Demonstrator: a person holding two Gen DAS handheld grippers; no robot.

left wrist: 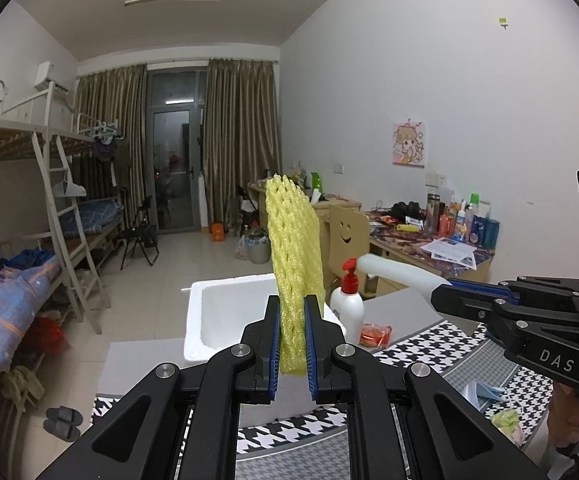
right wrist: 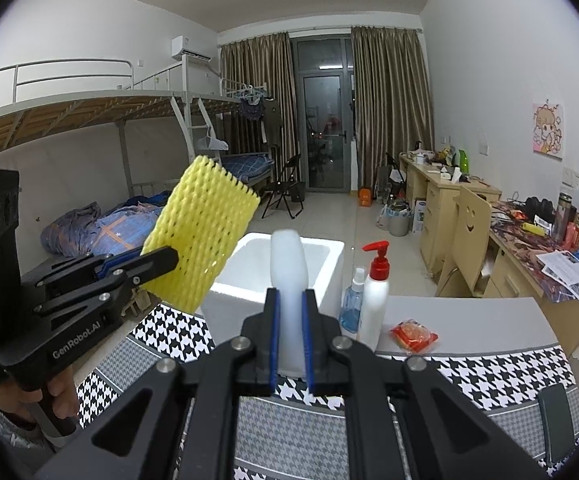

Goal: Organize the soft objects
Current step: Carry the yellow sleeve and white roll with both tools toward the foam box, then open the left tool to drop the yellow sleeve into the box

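Yellow foam net (left wrist: 294, 256) clamped in my left gripper (left wrist: 292, 344) at frame centre, white foam piece (right wrist: 288, 280) clamped in my right gripper (right wrist: 289, 340), white foam box (right wrist: 249, 284) behind.

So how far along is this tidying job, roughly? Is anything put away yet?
Nothing looks put away yet: what shows of the white foam box is bare inside. In hand: the left gripper pinches a yellow foam net, and the right gripper pinches a white foam piece, both raised near the box. Left to do: probably dropping both in. The red packet still lies on the table.
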